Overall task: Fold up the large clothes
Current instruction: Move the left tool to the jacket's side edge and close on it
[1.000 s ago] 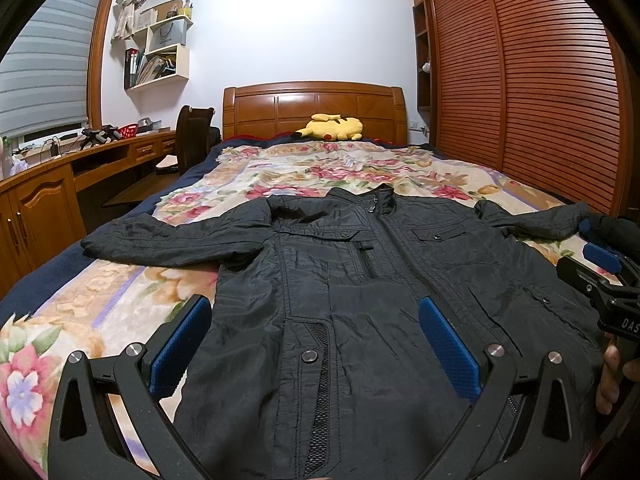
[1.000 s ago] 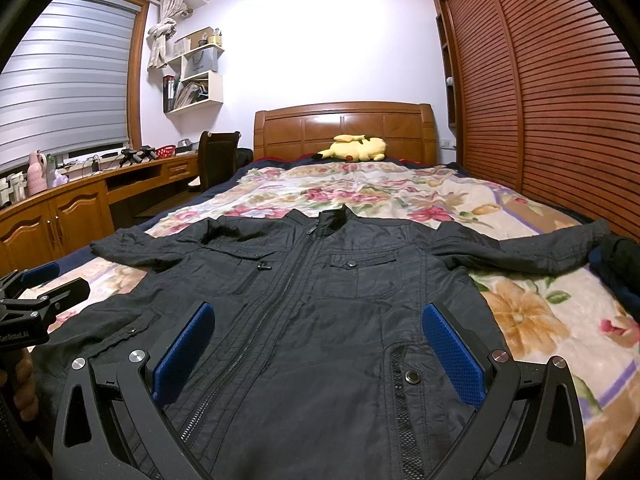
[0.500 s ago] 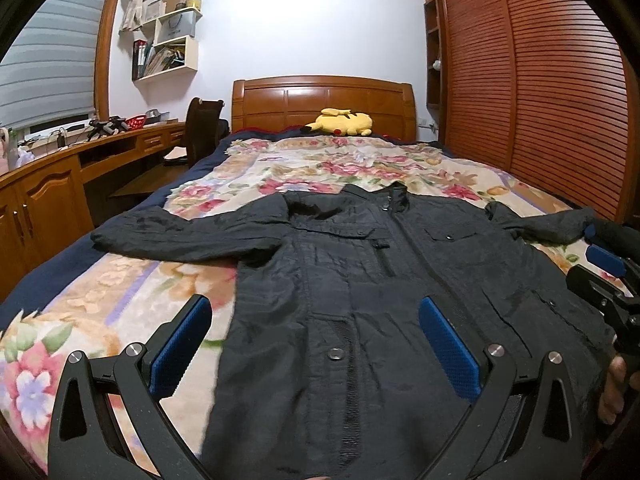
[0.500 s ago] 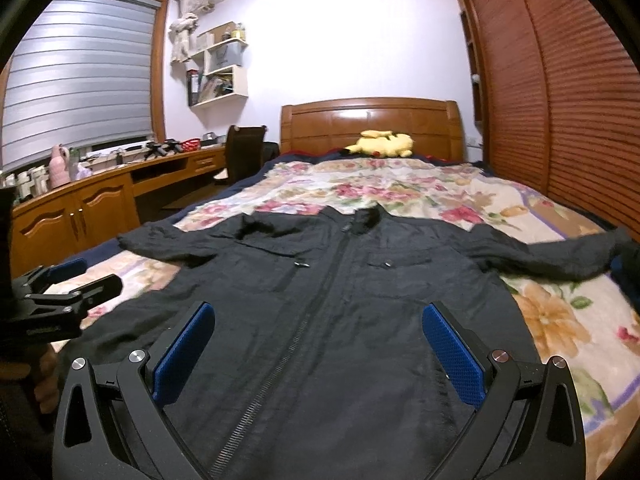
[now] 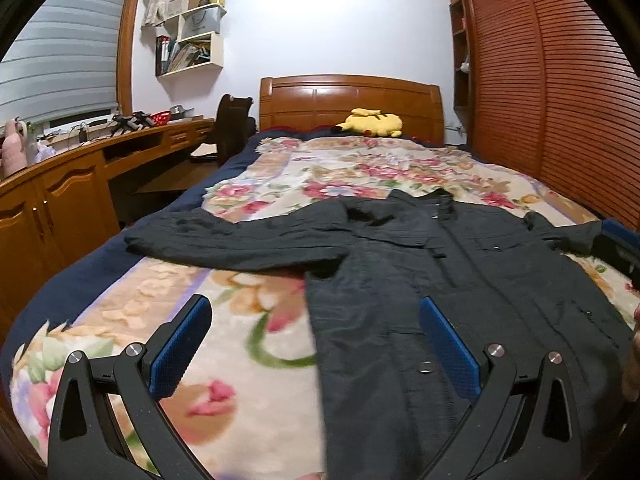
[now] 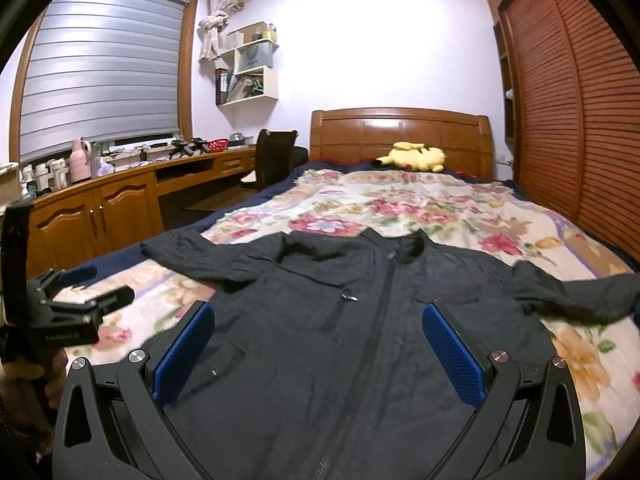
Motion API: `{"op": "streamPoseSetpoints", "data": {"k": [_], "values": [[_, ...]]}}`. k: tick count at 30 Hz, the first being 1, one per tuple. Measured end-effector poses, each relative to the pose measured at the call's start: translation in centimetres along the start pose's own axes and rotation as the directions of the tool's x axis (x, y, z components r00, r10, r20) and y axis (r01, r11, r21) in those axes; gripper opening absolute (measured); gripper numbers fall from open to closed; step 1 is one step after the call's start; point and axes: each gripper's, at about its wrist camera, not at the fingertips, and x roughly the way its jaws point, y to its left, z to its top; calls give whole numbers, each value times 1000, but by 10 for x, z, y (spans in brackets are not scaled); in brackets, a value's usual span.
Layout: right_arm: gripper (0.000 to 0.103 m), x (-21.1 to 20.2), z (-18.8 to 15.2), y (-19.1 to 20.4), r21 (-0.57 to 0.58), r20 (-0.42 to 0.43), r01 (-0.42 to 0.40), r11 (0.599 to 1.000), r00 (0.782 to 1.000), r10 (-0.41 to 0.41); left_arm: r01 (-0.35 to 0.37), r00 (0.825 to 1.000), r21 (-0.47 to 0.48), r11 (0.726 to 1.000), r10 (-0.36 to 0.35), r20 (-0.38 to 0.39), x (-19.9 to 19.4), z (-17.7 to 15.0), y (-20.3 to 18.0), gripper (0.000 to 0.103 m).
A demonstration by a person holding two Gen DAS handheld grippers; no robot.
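A large black jacket (image 5: 460,280) (image 6: 340,320) lies flat, front up and zipped, on the floral bed cover, both sleeves spread outward. My left gripper (image 5: 316,344) hovers open above the jacket's left hem edge and the bare cover beside it. Open as well, my right gripper (image 6: 318,348) hangs over the jacket's lower front, near the zip. Neither holds anything. In the right wrist view the left gripper (image 6: 80,292) shows at the left edge with a hand under it. The jacket's bottom hem is hidden below both views.
The bed (image 5: 360,168) fills the room's middle, with a yellow plush toy (image 5: 370,122) at the wooden headboard. A wooden desk (image 6: 120,192) and dark chair (image 6: 276,156) run along the left. Slatted wardrobe doors (image 5: 560,92) stand close on the right.
Both grippers have swung to the left, so the jacket sits further right in each view. The left one has moved off the jacket's middle to its left edge. Both stay open.
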Motion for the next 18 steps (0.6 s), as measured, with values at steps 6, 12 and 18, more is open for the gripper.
{"op": "streamPoseSetpoints", "data": {"k": [6,12,18], "values": [[103,31,7,9,-29,-6,-29,999,1000,29,-23,999,-11,1000,23,-35,17,-1,28,103],[103,62,15,15,-55,-6,-51,997,999,51,-50,996,13,999,51,-68,36,3,57,103],[103,89,-1,17,-82,-83,-93,992,993,86,-70,991,2,998,70,-110,57,4,87,103]]}}
